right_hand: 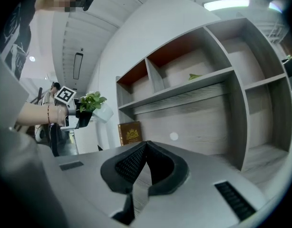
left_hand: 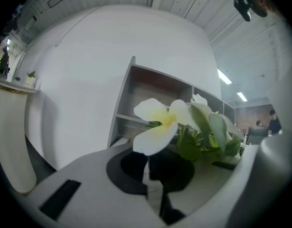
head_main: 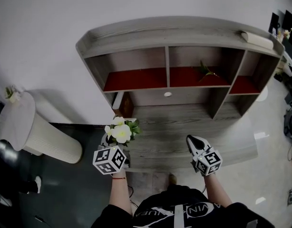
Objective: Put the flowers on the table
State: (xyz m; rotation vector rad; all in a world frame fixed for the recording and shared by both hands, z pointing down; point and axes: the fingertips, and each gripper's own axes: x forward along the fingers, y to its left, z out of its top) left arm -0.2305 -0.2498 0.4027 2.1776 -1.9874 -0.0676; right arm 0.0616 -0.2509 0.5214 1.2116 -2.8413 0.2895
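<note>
Left gripper (head_main: 116, 145): jaws were clamped on flowers (head_main: 121, 130), lower left of centre.
Right gripper (head_main: 193, 141): jaws were pressed together, empty, lower right.
Shelf (head_main: 174, 30): was seen above both.

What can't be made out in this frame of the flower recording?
Stems of the flowers: left gripper view, covered by petals and the left claw.
Green sprig on the shelf: head view, too small to name.
Small item on the pedestal: head view, tiny, at the edge.
</note>
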